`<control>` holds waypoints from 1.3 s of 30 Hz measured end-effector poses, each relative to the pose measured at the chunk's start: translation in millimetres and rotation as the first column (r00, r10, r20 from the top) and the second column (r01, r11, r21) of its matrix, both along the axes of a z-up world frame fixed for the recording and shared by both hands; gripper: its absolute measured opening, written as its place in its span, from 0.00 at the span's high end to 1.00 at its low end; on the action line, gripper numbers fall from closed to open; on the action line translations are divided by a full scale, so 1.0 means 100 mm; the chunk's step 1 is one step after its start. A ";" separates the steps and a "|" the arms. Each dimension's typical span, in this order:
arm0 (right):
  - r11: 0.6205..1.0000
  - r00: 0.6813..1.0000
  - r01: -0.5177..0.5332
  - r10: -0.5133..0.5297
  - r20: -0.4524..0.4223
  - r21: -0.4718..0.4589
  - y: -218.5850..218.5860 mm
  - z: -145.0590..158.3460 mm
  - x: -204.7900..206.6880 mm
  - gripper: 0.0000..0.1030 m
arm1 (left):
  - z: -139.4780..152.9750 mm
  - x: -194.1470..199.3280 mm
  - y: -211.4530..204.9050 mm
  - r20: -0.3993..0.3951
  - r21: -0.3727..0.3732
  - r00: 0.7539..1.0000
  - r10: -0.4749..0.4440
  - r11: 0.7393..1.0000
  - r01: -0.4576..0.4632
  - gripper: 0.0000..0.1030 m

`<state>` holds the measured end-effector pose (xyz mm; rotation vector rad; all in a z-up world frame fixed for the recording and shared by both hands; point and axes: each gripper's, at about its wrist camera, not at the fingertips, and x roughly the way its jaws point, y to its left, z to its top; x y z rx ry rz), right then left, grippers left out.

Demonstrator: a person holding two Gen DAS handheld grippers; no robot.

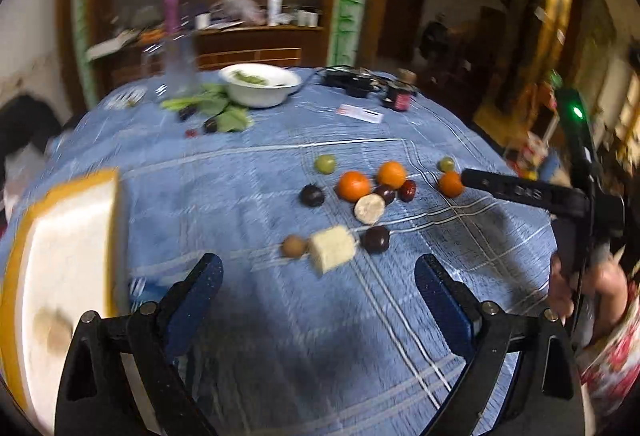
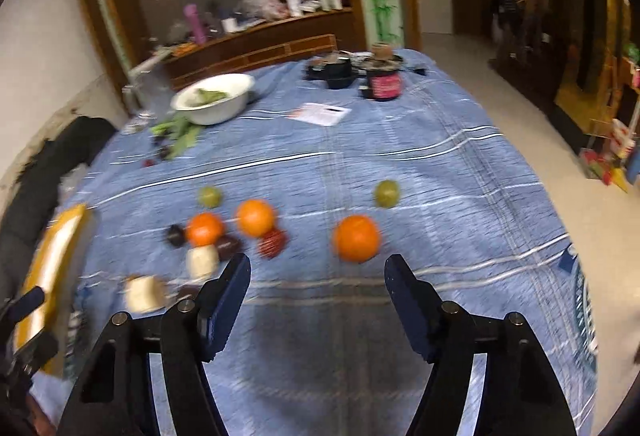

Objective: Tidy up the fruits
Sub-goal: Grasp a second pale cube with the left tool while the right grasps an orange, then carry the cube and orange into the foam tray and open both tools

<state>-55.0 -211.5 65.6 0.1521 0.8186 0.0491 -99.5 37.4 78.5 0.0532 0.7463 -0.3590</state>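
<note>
While both claws hang above the blue-clothed worktop (image 2: 400, 164):
Left claw (image 1: 318, 272): spread, empty.
Right claw (image 2: 318, 272): spread, empty.
Fruits (image 1: 354, 186): scattered near worktop centre.
Lone orange (image 2: 356, 238): just ahead of right claw.
Yellow-rimmed tray (image 1: 60, 236): at worktop's left edge.

Dim warm indoor light; motion blur throughout, perhaps heaviest at left; fisheye bending edges; black corners

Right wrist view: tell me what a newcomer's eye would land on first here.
The lone orange stands out, bright on the blue striped tablecloth just ahead of the open right gripper. To its left lies a tight cluster of fruit with two more oranges. A white bowl of greens sits at the table's far left.
</note>
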 end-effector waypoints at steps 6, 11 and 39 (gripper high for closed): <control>0.998 0.996 0.057 -0.059 -0.060 -0.037 -0.12 -0.23 0.35 0.29 | -0.23 0.45 -0.37 -0.080 0.120 0.987 -0.139 0.982 0.148 0.18; 0.998 0.995 0.057 -0.059 -0.083 -0.016 -0.18 -0.38 0.47 0.29 | -0.47 0.59 -0.56 -0.114 0.266 0.970 -0.213 0.934 0.236 0.18; 0.953 0.978 -0.208 0.209 0.017 0.220 0.74 0.20 -0.11 0.63 | 0.23 -0.20 1.13 -0.027 -0.026 0.979 0.202 0.979 -0.202 0.60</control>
